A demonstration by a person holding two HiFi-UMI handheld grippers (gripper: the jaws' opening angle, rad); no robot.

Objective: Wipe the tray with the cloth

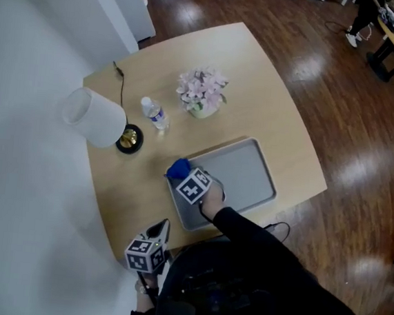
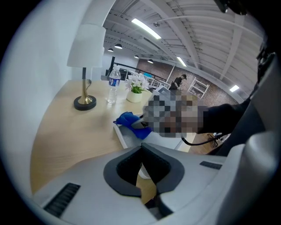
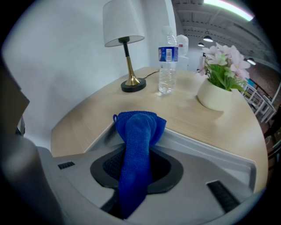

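Note:
A grey tray (image 1: 251, 176) lies on the round wooden table (image 1: 271, 105), toward its near edge. My right gripper (image 1: 183, 175) is shut on a blue cloth (image 1: 178, 167) at the tray's near-left corner. In the right gripper view the cloth (image 3: 139, 132) runs up between the jaws, and its bunched front end rests on the tray's rim (image 3: 206, 147). My left gripper (image 1: 163, 225) hovers by the table's near edge, apart from the tray. It is shut with nothing held, fingertips together (image 2: 141, 148). From its view, the cloth (image 2: 127, 121) and tray (image 2: 124, 137) lie ahead.
A white-shaded lamp (image 1: 93, 117) with a brass base stands at the table's left. A water bottle (image 1: 156, 113) and a pot of pale flowers (image 1: 202, 91) stand beyond the tray. A white wall runs along the left. Dark wood floor surrounds the table.

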